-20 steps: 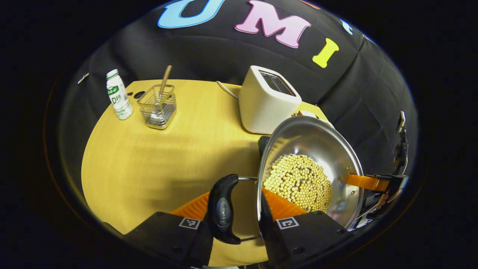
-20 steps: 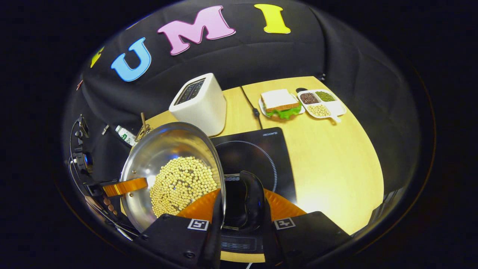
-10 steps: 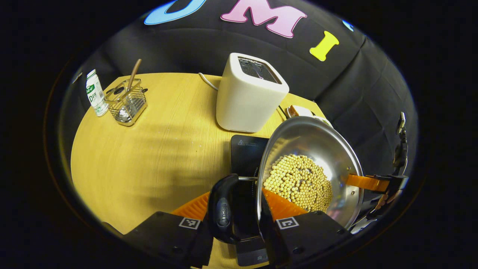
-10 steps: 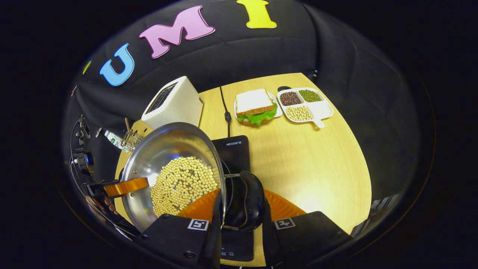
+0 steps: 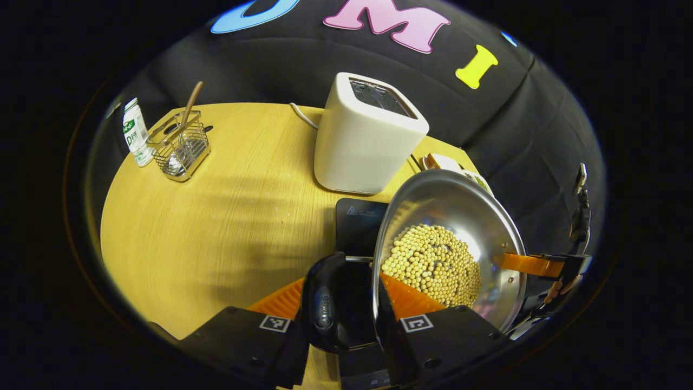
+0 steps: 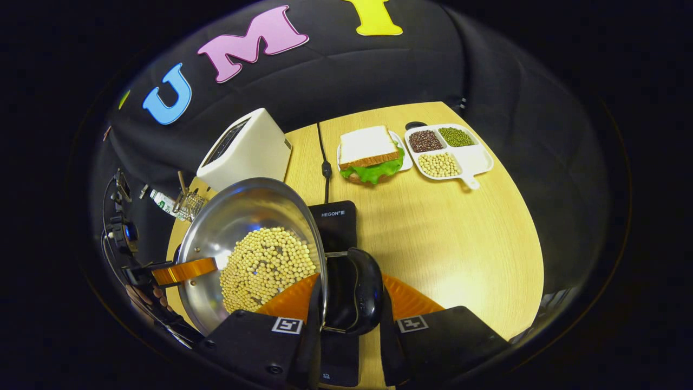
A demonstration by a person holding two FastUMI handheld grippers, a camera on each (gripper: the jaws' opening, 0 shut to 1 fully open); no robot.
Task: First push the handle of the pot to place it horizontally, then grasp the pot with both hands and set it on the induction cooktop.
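A steel pot (image 5: 460,216) holding soybeans (image 5: 433,262) hangs between both grippers over the black induction cooktop (image 5: 358,225). My left gripper (image 5: 342,311) is shut on the pot's black left handle (image 5: 324,306). In the right gripper view the same pot (image 6: 243,216) sits to the left, and my right gripper (image 6: 346,306) is shut on its black right handle (image 6: 361,290). The cooktop (image 6: 337,222) lies under and behind that handle. I cannot tell whether the pot's base touches it. The opposite gripper (image 5: 547,265) shows across the pot, with a hand behind it.
A white toaster (image 5: 368,135) stands just behind the cooktop on the yellow table (image 5: 216,227). A bottle (image 5: 132,132) and a wire basket (image 5: 178,143) with a utensil are far left. A sandwich plate (image 6: 371,154) and a divided tray (image 6: 449,151) of beans lie at the back.
Both grippers carried the pot sideways from beside the cooktop to over it. The toaster and cooktop slid across both views, most of it in the first half second.
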